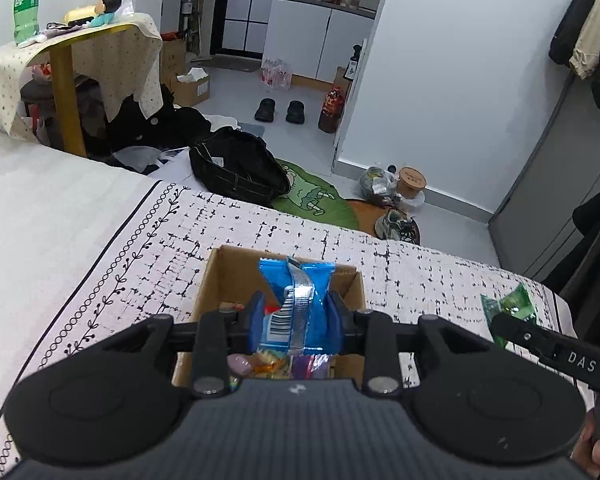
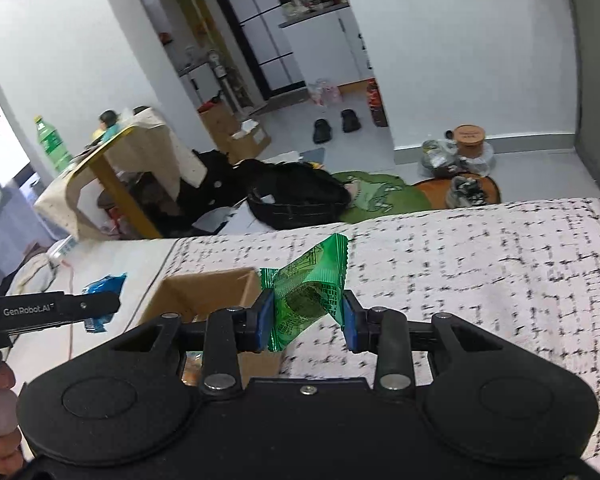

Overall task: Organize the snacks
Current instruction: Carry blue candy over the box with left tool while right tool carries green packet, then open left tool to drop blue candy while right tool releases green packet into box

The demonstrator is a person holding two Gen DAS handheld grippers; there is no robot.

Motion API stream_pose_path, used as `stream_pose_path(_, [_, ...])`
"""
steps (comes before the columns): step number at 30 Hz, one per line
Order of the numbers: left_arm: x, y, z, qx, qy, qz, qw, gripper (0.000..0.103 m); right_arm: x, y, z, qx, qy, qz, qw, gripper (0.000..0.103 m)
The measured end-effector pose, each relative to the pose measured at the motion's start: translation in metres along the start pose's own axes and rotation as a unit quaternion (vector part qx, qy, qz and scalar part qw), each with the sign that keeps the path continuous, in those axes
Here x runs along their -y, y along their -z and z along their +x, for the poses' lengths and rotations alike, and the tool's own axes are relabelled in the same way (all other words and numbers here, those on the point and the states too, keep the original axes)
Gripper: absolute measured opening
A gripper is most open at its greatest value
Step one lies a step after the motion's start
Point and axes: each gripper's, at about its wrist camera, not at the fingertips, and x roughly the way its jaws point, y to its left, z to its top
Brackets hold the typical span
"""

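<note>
My left gripper [image 1: 298,318] is shut on a blue snack packet [image 1: 300,300] and holds it over the open cardboard box [image 1: 224,268], which has several wrapped sweets [image 1: 268,364] inside. My right gripper [image 2: 306,316] is shut on a green snack packet [image 2: 312,284], held above the cloth just right of the box [image 2: 204,288]. The green packet also shows at the right of the left wrist view [image 1: 510,306]. The blue packet also shows at the left of the right wrist view [image 2: 104,290].
The box stands on a bed covered with a white black-patterned cloth [image 1: 420,272]. Beyond the bed edge lie a black bag [image 1: 236,168], a green mat [image 1: 316,200], shoes [image 1: 396,226] and a yellow side table [image 1: 64,80] with a green bottle [image 1: 26,4].
</note>
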Motion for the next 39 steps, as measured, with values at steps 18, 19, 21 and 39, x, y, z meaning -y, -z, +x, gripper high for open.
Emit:
stream_pose_path(18, [-0.038,0.022,-0.016,-0.029,0.008,0.021,0.9993,0.032,-0.044,0.008,0.002,-0.022,-0.037,-0.039,0.998,0.034])
stream_pose_path(19, [-0.040,0.022,-0.015,-0.029,0.009,0.020,0.9993,0.032,-0.046,0.008,0.003,-0.024,-0.039,-0.041,0.998,0.034])
stream_pose_path(21, [-0.042,0.022,-0.015,-0.030,0.009,0.017,0.9994,0.032,-0.050,0.010,0.007,-0.028,-0.040,-0.046,0.998,0.034])
stream_pose_path(39, [-0.062,-0.002,0.007,-0.043,0.009,0.017,0.9989,0.032,-0.082,0.004,0.073,-0.054,-0.038,-0.069,0.995,0.035])
